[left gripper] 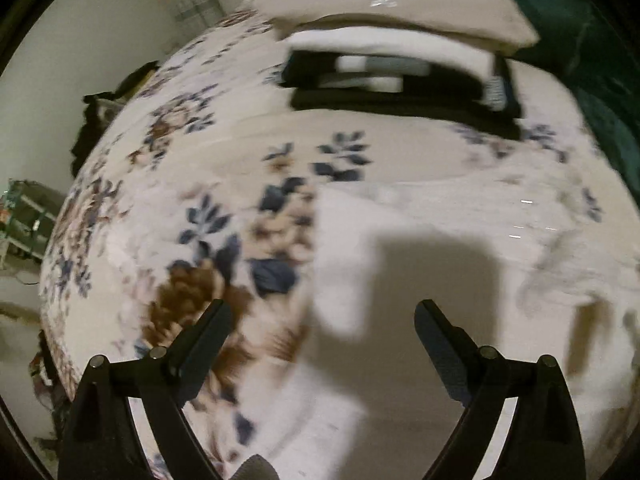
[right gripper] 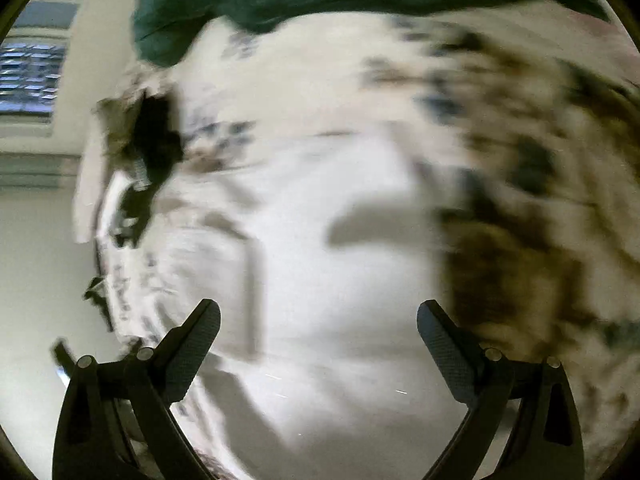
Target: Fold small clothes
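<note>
Nearest, the left tool (left gripper: 322, 312) hangs with its jaws spread wide and empty above a white garment (left gripper: 432, 248) lying flat on the floral bedspread (left gripper: 168, 184). The right tool (right gripper: 319, 312) is likewise open and empty over the same blurred white cloth. Farther back sits a stack of folded clothes (left gripper: 400, 56), beige on top, with a dark green blanket (left gripper: 580, 40) beside it.
</note>
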### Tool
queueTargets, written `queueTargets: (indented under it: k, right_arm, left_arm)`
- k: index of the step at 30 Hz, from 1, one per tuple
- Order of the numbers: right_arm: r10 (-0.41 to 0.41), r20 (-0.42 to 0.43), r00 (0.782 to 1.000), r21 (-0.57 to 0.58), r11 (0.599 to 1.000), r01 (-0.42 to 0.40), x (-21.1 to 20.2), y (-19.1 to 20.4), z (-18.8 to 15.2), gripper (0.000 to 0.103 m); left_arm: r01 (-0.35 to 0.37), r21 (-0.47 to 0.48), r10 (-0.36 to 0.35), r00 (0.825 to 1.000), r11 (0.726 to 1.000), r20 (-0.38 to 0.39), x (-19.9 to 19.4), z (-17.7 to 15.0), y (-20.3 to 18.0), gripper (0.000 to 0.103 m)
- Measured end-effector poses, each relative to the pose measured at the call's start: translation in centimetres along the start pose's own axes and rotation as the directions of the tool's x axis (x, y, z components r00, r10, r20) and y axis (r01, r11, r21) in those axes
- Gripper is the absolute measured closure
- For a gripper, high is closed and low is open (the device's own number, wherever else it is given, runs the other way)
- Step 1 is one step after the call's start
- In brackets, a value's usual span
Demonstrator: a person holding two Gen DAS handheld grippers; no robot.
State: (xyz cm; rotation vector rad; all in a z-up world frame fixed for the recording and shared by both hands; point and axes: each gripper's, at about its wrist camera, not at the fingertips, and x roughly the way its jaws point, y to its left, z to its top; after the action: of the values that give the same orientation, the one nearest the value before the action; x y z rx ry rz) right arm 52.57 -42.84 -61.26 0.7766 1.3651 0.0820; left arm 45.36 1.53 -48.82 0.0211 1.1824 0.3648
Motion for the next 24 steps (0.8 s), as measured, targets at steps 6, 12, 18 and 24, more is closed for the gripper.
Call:
queueTargets:
  k: [6,12,18,24]
  right_arm:
    - [-0.173,-0.095,0.980,-0.345,0.930,0.131,9.3,13.8,-1.1,0.003]
    - [-0.412,0.031,0.910,-0.118,0.903,0.413,8.2,8.1,-0.8,0.016]
    - [-0.422,0.035,0.906,0.128,0.901,0.414,0.7,-2.4,-2.0,0.016]
    - [-0.296,0.118,0.948,0.178,0.945,0.274,-2.3,-3.3,-2.2,0.016]
  left_arm:
    - [-0.001,0.047,0.004,0.998,0.999,-0.066,4.0,-0.2,-0.6,0.009]
    - [0.048,0.088,-0.040,0.995,0.995,-0.097,5.9,0.0,0.1,0.009]
    - [0.095,0.055,-0.089,0.991,0.994,-0.103,7.2,1.0,1.7,0.009]
    - [0.133,0.031,-0.127,0.982,0.991,-0.137,9.5,1.2,2.6,0.007]
